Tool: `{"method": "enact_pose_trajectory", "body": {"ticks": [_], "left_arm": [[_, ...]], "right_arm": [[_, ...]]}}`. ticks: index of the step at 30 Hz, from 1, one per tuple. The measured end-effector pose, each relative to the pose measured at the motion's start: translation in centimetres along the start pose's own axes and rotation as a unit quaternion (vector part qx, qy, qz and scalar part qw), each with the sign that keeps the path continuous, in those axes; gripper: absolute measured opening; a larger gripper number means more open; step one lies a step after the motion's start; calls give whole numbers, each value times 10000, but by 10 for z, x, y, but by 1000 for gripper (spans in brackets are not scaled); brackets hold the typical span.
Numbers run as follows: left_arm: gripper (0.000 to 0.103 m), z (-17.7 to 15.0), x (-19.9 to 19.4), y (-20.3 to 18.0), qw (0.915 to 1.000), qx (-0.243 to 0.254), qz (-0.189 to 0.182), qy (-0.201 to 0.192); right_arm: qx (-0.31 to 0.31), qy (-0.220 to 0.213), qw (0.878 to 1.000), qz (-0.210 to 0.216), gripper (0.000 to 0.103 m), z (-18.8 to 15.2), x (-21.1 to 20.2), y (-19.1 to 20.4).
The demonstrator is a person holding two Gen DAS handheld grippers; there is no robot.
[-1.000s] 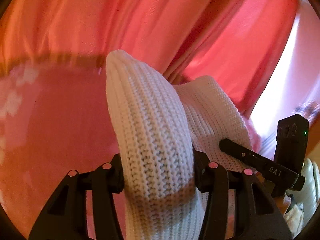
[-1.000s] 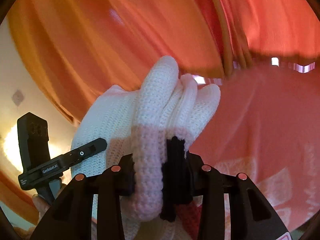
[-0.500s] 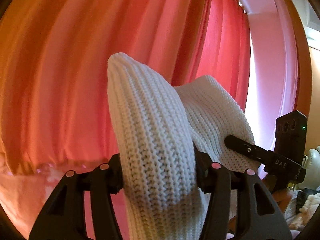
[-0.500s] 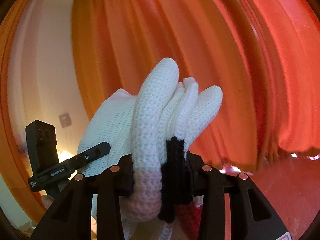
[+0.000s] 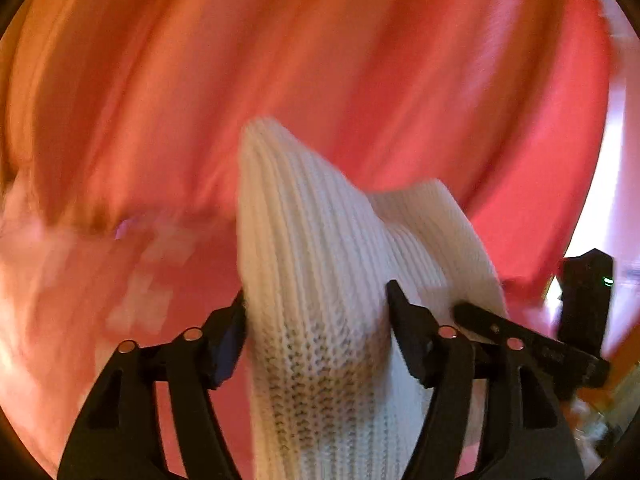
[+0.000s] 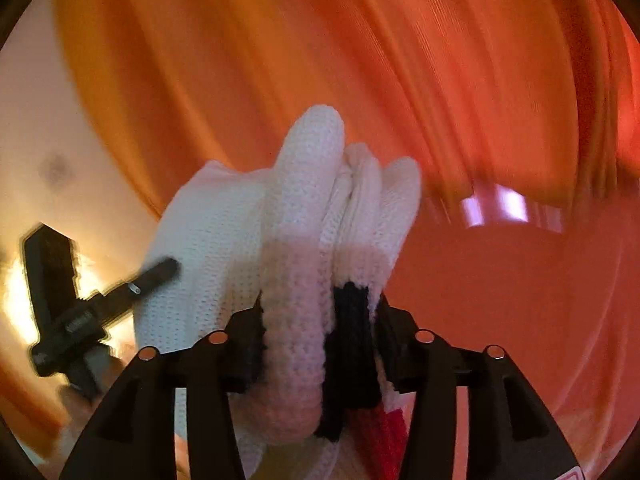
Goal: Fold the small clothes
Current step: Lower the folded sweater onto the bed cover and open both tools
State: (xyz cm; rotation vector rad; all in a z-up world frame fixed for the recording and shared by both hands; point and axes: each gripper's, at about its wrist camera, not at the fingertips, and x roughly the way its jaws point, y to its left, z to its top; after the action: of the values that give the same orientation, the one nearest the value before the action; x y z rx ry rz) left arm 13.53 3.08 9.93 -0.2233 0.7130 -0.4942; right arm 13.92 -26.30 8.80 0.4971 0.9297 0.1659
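A: Where's the garment rn?

B: The white ribbed-knit garment (image 5: 320,280) is up in the air, pinched at two spots. Left gripper (image 5: 316,316) has its fingers clamped on one thick bunched fold; right gripper (image 6: 320,320) fingers are clamped on several stacked layers, incl. a black knit strip (image 6: 348,340) and a bit of red knit trim (image 6: 384,432) below it.

A: Why held like that?

B: My guess: two grips on one edge so the rest hangs and can be laid flat for a fold. Both grips bite deep, so slipping looks unlikely.

A: Anything around the garment?

B: Behind it, pleated orange-red curtains (image 6: 360,60); below those, a pink-red surface (image 5: 80,280), blurred, can't tell if it's a bed or a worktop. Right of the garment in the left view the other gripper's body shows, close by.

A: In the way?

B: Nothing btw garment and surface that I can see. Risk is mainly the bunched layers landing crumpled.
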Motion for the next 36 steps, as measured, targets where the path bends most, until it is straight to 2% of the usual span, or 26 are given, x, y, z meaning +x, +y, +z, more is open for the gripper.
{"method": "enact_pose_trajectory", "body": {"ticks": [1, 2, 3, 4, 6, 7, 9, 11, 13, 14, 15, 17, 18, 20, 23, 26, 28, 29, 30, 32, 35, 36], "left_arm": [[67, -17, 27, 16, 9989, -66, 425, 210], [67, -34, 52, 32, 9952, -87, 835, 512], [63, -55, 76, 47, 9869, -105, 1253, 1014], [61, -66, 84, 57, 9841, -156, 1255, 1250], [63, -71, 81, 64, 9840, -295, 1184, 1301], [69, -69, 76, 64, 9852, -337, 1099, 1274], [74, -63, 66, 63, 9900, -401, 849, 1052], [80, -64, 56, 54, 9925, -358, 796, 854], [82, -66, 62, 42, 9926, -196, 873, 826], [82, -71, 64, 37, 9925, -125, 869, 855], [82, -73, 66, 29, 9921, -38, 874, 897], [83, -77, 69, 18, 9913, 105, 886, 971], [84, -81, 73, 13, 9901, 197, 919, 1041], [84, -87, 80, 6, 9868, 372, 1062, 1165], [84, -93, 88, 1, 9812, 544, 1343, 1276], [85, -95, 93, 0, 9790, 513, 1420, 1372], [85, -95, 95, 0, 9788, 464, 1409, 1413], [85, -95, 95, 0, 9788, 449, 1410, 1415], [85, -95, 94, 0, 9789, 427, 1414, 1413], [85, -94, 91, 0, 9799, 376, 1370, 1403], [85, -92, 88, -2, 9814, 358, 1299, 1369], [85, -92, 87, -3, 9815, 365, 1288, 1365]], "right_arm": [[36, 390, 9989, -268, 48, -14, 29, -14], [-5, 739, 9957, -562, 38, -27, 53, -26], [-121, 954, 9911, -925, 34, -42, 67, -41], [-165, 973, 9889, -1114, 34, -50, 68, -51], [36, 826, 9921, -939, 34, -45, 54, -55], [61, 699, 9943, -803, 34, -42, 44, -53], [-127, 423, 9975, -547, 34, -35, 26, -43], [-329, 423, 9980, -321, 34, -35, 27, -33], [-475, 682, 9965, -124, 23, -45, 44, -27], [-558, 858, 9947, -91, 5, -48, 55, -25], [-789, 1206, 9890, -322, 0, -58, 74, -26], [-966, 1558, 9794, -850, 0, -65, 95, -34], [-861, 1617, 9791, -878, 0, -70, 103, -46], [-510, 1559, 9838, -718, 0, -62, 99, -54], [-625, 1322, 9864, -754, 0, -53, 80, -43], [-624, 1362, 9885, -185, 1, -56, 63, -31], [-835, 1380, 9863, -347, 11, -65, 57, -25], [-855, 1377, 9855, -501, 26, -67, 57, -26], [-746, 1376, 9859, -595, 35, -69, 58, -33], [-505, 1362, 9877, -587, 38, -67, 59, -44], [-251, 1568, 9868, -324, 40, -68, 71, -54], [-230, 1659, 9854, -316, 35, -70, 81, -56]]}}
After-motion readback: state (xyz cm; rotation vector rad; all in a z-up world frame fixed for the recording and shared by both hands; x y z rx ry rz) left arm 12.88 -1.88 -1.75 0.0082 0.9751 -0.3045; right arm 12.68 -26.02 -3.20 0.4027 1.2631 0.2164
